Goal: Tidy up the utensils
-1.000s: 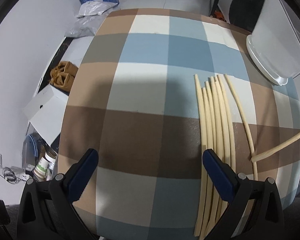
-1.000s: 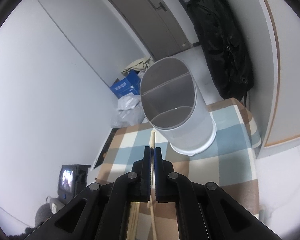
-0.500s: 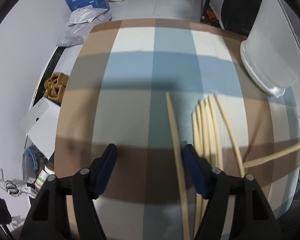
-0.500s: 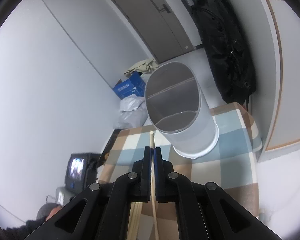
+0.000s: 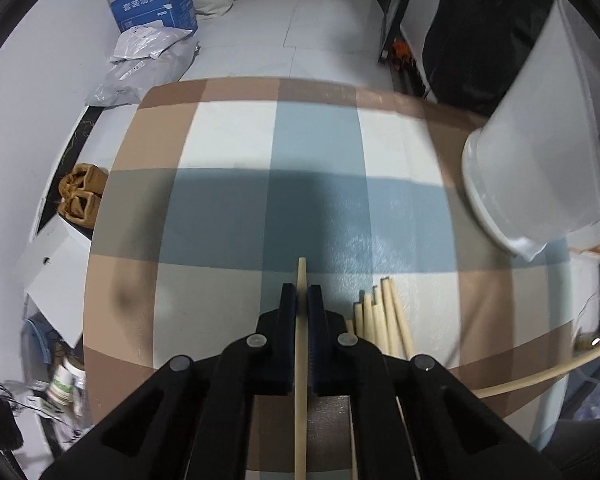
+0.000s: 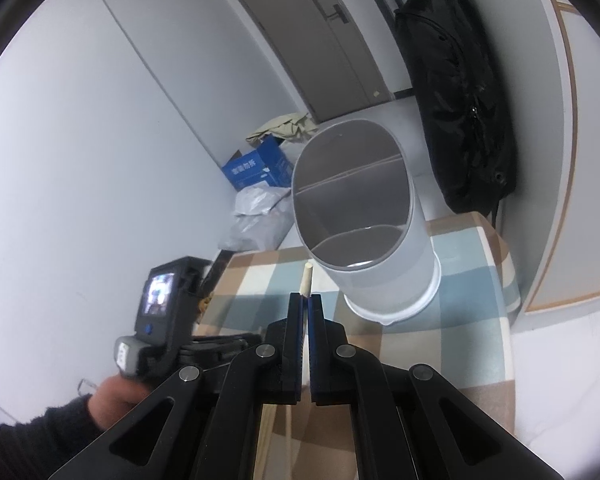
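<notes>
My left gripper (image 5: 301, 294) is shut on one pale wooden chopstick (image 5: 301, 364), whose tip pokes out past the fingers above the checked tablecloth (image 5: 228, 200). Several more chopsticks (image 5: 380, 316) lie bundled on the cloth just to its right. My right gripper (image 6: 305, 300) is shut on another chopstick (image 6: 305, 279), its blunt end pointing at the white divided utensil holder (image 6: 364, 216). That holder (image 5: 532, 168) stands at the right edge of the left wrist view. The right-hand chopstick (image 5: 548, 372) crosses the lower right corner there.
A hand in a dark sleeve (image 6: 112, 400) holds the left gripper's body (image 6: 164, 304) at lower left in the right wrist view. On the floor lie a blue box (image 5: 156, 4), grey bags (image 5: 140, 68) and white boards (image 5: 56, 268). A black bag (image 6: 460, 100) hangs behind the holder.
My left gripper went from wide open to shut on a single chopstick taken from the bundle, and shifted left over the cloth. The right gripper kept its chopstick, nearly still.
</notes>
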`<state>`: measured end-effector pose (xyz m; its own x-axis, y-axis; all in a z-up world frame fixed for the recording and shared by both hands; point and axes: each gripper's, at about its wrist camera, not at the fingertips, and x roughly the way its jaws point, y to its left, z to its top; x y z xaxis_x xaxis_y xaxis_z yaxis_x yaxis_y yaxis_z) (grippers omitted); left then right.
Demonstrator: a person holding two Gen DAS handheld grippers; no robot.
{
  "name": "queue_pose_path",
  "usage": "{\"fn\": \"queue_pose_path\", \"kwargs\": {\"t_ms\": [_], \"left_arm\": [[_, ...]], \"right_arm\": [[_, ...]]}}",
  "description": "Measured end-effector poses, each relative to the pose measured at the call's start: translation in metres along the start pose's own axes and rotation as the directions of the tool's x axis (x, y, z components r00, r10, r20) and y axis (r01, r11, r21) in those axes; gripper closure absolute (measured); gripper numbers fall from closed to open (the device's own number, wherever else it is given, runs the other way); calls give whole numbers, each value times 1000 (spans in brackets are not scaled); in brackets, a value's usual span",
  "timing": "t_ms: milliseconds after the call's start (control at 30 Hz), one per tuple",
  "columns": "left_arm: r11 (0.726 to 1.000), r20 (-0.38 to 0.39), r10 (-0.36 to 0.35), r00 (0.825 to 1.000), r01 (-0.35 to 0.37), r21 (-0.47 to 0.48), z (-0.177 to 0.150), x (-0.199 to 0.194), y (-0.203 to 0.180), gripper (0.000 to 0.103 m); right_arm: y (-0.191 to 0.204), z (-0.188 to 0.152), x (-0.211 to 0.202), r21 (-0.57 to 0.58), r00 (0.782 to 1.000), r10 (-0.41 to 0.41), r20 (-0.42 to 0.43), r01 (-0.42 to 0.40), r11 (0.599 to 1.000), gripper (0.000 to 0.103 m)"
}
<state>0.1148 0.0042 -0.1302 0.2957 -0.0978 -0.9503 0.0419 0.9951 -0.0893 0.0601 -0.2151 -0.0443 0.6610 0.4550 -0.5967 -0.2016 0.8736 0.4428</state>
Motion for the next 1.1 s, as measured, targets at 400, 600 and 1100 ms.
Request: {"fn": "queue_pose_path", "kwargs": {"t_ms": [400,600,1100], "left_arm": [[994,379,-105,920,109,11,-30,-109,-8,102],[993,418,-115,901,106,44,-25,-123,-11,102],[990,449,-129,884,87,114,-20,-140,-16,102]], "right_arm": [[23,-5,-7,-105,999,-16,36,19,994,102],[39,-12,-11,-171,998,-36,59,46,984,102],[23,-15,-9,-101,997,-72,37,76,992,103]]}}
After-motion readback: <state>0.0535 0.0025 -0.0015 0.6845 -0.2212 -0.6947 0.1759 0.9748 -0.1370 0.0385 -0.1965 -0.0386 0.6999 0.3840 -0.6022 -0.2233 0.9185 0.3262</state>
